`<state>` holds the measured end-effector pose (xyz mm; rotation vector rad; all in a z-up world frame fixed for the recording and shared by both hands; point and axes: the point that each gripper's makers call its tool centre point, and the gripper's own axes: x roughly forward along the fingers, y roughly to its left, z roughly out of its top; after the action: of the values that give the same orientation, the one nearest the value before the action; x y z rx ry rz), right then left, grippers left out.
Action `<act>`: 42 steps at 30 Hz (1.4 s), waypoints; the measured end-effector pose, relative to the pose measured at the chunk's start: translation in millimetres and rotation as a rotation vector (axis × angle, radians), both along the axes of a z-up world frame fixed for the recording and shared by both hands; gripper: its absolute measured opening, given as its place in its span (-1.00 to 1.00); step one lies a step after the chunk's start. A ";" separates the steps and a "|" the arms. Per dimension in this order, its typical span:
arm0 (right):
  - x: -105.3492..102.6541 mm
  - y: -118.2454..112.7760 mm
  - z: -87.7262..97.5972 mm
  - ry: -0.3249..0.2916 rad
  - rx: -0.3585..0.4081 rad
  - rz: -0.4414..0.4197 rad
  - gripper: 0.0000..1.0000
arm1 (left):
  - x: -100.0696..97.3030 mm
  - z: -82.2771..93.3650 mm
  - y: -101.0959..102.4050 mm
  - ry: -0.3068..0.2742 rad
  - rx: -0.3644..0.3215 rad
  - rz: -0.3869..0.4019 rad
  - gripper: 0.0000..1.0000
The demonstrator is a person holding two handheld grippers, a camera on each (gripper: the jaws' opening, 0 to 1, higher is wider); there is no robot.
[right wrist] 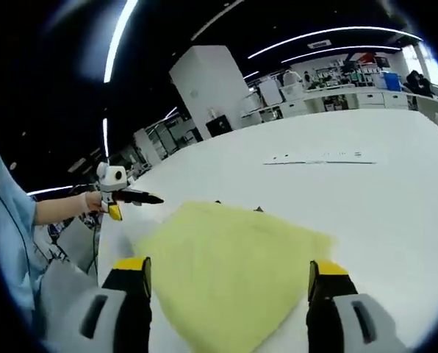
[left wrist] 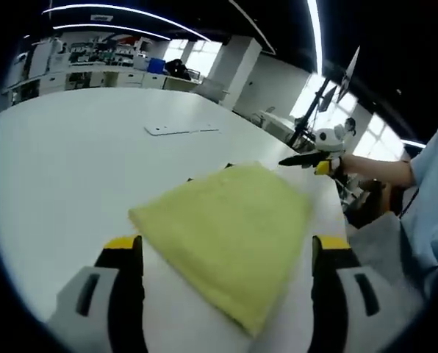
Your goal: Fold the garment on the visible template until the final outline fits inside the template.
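Both grippers [left wrist: 223,261] [right wrist: 230,283] are held open above the folded yellow garment [left wrist: 230,224]; careless grabbing could undo its folds.

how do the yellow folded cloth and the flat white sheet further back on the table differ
The yellow folded cloth is thick and soft-edged; the white sheet is thin and flat. The cloth is pale yellow and stands out from the white table; the sheet nearly blends in. The cloth lies near both open tongs; the sheet lies beyond it. Both rest untouched on the table.
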<state>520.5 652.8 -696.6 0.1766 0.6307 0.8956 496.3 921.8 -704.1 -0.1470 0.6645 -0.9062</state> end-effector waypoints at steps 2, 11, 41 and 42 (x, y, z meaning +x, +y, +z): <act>-5.1 -4.8 0.8 0.001 -0.004 -0.004 0.63 | -8.2 -1.2 1.1 0.000 0.001 -0.002 0.80; -38.1 -24.8 -9.4 0.017 -0.055 -0.008 0.50 | -35.1 -6.8 11.0 0.006 0.011 0.009 0.70; -89.8 -45.3 -62.0 0.119 -0.110 -0.017 -0.59 | -79.4 -50.3 25.8 0.113 0.023 0.067 -0.34; -90.3 -45.0 -62.3 0.117 -0.111 -0.016 -0.60 | -79.4 -50.9 25.6 0.115 0.022 0.067 -0.36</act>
<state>430.2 607.9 -758.9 0.1353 0.7849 0.8367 416.9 947.4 -755.0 -0.2019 0.7718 -0.8297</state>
